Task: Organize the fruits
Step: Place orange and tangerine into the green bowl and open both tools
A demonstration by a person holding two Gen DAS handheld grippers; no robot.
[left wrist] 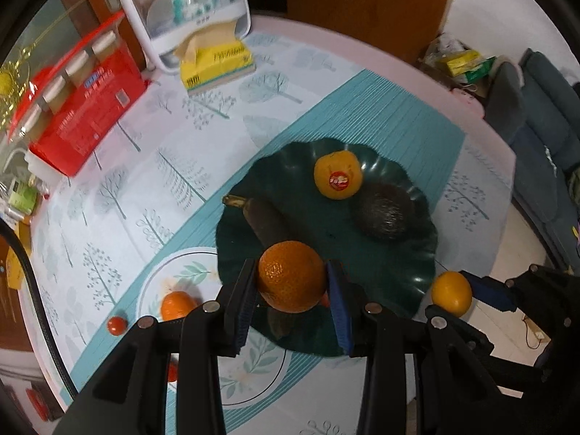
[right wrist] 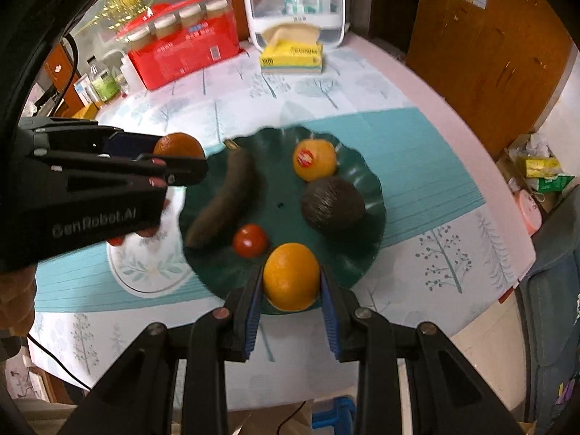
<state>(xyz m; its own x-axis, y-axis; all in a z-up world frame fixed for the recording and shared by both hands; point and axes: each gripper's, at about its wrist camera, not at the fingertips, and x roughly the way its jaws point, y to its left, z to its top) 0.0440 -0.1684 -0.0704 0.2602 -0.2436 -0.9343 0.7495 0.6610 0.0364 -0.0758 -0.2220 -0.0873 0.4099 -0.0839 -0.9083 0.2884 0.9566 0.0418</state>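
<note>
A dark green scalloped plate (left wrist: 398, 275) (right wrist: 366, 224) holds a stickered orange (left wrist: 338, 175) (right wrist: 314, 160), an avocado (left wrist: 384, 212) (right wrist: 332, 204), a blackened banana (left wrist: 264, 223) (right wrist: 224, 199) and a small tomato (right wrist: 251, 240). My left gripper (left wrist: 293, 279) (right wrist: 174, 156) is shut on a dark orange (left wrist: 292, 276) (right wrist: 178, 146) above the plate's near-left edge. My right gripper (right wrist: 291, 279) (left wrist: 467, 291) is shut on a yellow-orange citrus (right wrist: 291, 276) (left wrist: 451, 293) above the plate's near rim.
A white leaf-patterned plate (left wrist: 159, 275) (right wrist: 145, 272) left of the green plate holds another orange (left wrist: 177, 305); a small tomato (left wrist: 116, 324) lies beside it. A red box (left wrist: 90, 108) (right wrist: 185, 50), yellow tissue box (left wrist: 217, 63) (right wrist: 291, 56) and white dispenser (left wrist: 188, 11) stand at the back.
</note>
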